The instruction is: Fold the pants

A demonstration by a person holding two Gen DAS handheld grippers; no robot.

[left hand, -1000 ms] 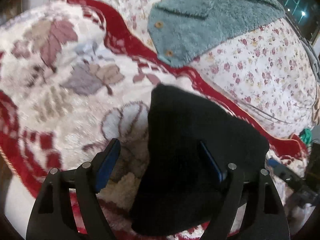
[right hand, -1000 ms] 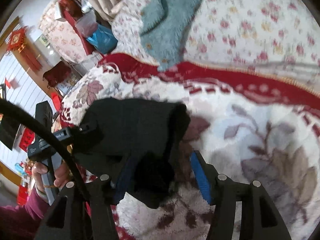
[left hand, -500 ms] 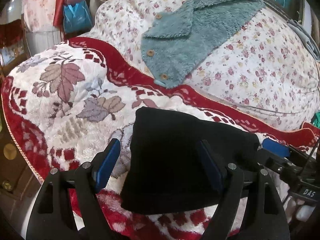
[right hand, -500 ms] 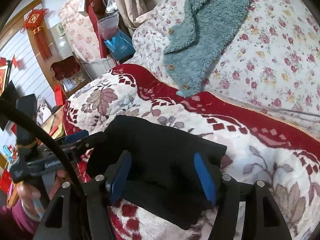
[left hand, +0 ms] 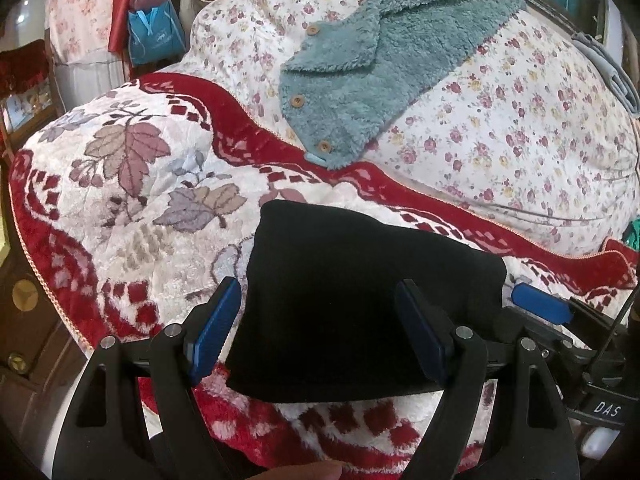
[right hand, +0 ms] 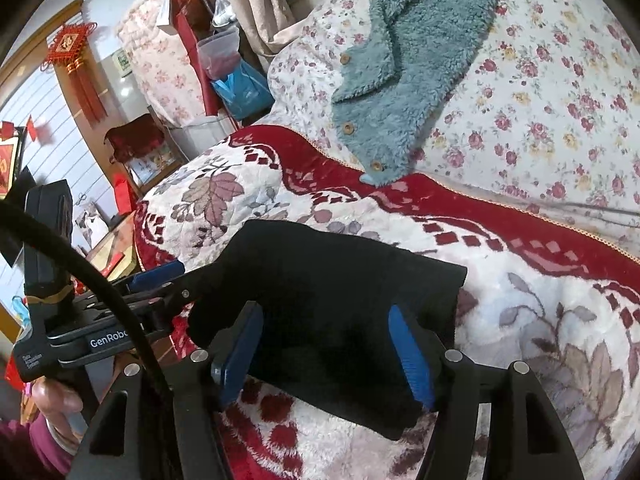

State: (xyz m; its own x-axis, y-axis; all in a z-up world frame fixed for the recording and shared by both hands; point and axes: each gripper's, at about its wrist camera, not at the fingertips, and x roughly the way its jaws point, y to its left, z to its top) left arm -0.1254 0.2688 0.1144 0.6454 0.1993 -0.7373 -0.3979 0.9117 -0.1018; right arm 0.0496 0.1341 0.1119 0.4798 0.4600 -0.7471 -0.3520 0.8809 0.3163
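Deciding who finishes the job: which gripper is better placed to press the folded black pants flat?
Right, probably. The right gripper hangs open with both pads over the black pants. The left gripper is open too, but one pad sits off the bundle's edge, over the blanket.

The black pants (left hand: pixel 360 304) read as one dark mass — their layers and fold lines cannot be made out. The left gripper (left hand: pixel 320 332) and its pads cover the bundle's near edge, and in the right wrist view the right gripper (right hand: pixel 324 350) does likewise. The teal fleece garment (right hand: pixel 404 60) runs off the top edge. The hand (right hand: pixel 56 400) is cut off at the lower left.
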